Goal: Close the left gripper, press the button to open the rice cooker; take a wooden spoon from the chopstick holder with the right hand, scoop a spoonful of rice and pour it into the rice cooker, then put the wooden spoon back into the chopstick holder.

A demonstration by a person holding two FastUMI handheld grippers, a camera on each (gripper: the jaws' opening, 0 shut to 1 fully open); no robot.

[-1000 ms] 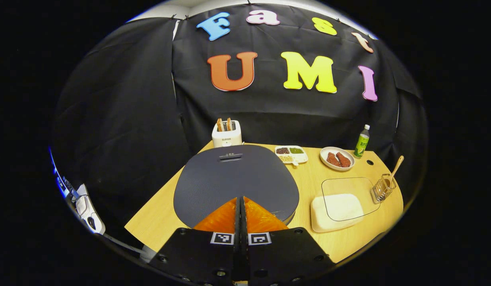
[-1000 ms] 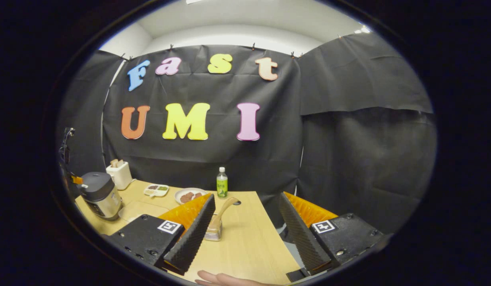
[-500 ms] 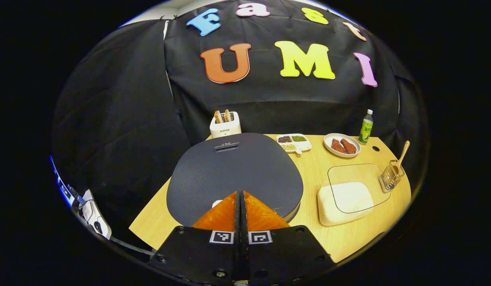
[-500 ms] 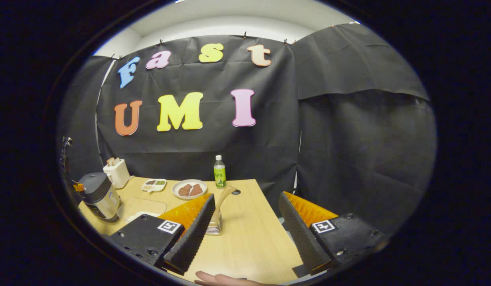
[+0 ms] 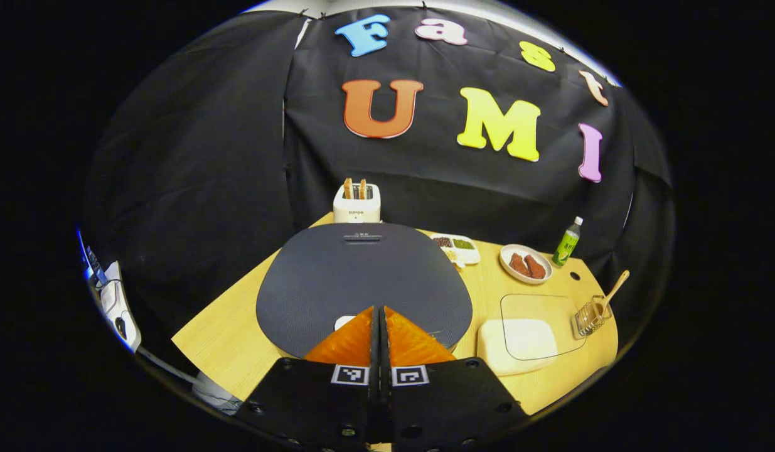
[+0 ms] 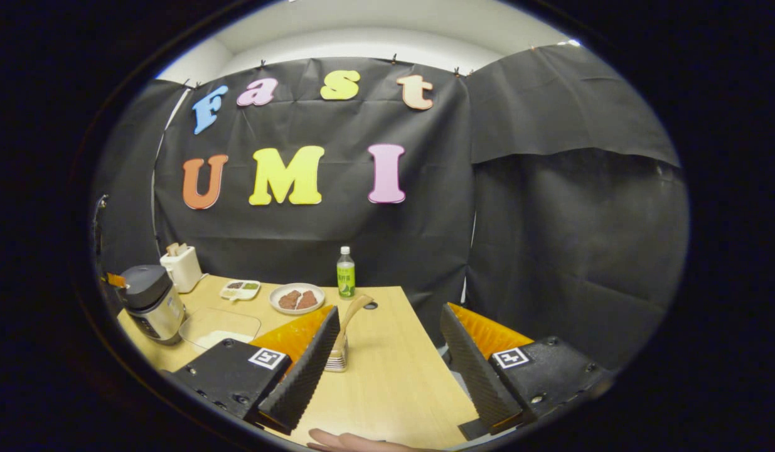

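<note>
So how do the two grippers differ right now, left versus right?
The left gripper has its jaws pressed together with nothing between them; the right gripper has its jaws spread wide. The left gripper sits over the rice cooker lid, at the white button; the right gripper hangs above the table, with the wooden spoon in the chopstick holder beside its left finger. Neither holds anything.

Dark grey rice cooker lid (image 5: 362,282), white toaster (image 5: 356,204), green bottle (image 5: 567,235), pale wooden table (image 5: 227,339)
</note>
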